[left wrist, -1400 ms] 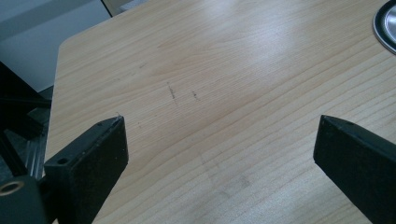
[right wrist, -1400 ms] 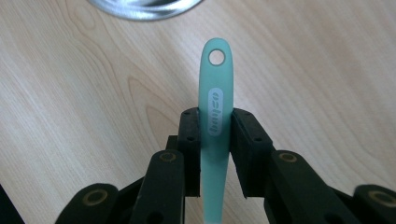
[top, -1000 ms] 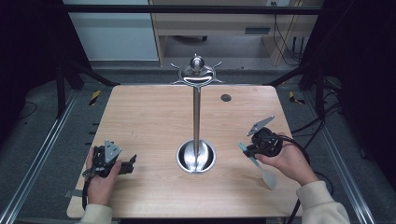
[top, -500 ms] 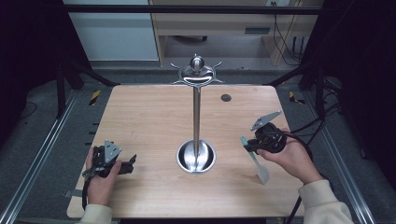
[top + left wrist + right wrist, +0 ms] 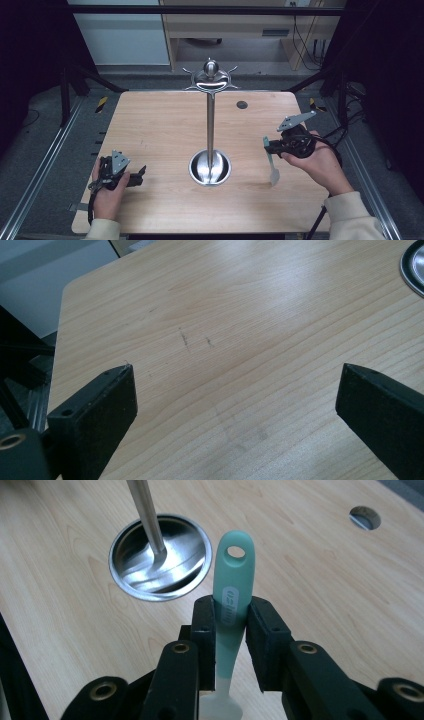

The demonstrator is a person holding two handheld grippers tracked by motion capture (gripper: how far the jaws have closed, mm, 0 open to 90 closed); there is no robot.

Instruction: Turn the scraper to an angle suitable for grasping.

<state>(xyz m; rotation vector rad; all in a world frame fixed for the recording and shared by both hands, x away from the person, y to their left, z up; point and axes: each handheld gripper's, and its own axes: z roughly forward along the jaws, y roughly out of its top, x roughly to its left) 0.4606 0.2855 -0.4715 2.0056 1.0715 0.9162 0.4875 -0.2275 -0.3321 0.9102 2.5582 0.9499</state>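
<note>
The right gripper [image 5: 230,630] is clenched on a mint-green utensil [image 5: 231,587]; its two black jaws press the handle from both sides, and the end of the handle with a small hanging hole stands out beyond the jaws. In the high view the right gripper [image 5: 272,145] is held above the table [image 5: 150,125] by the right hand [image 5: 315,160], and the pale blade of the utensil [image 5: 273,167] hangs down below it, toward the wood. Just beyond the handle tip, in the right gripper view, lies the round steel base [image 5: 160,557] of a metal stand; its thin pole [image 5: 210,130] rises to a hook crown [image 5: 211,80]. The left gripper [image 5: 135,172] is well apart, on the other side of the stand base; it rests low on the table in the left hand [image 5: 107,192]; its jaws are released, wide apart, with only bare wood between them.
</note>
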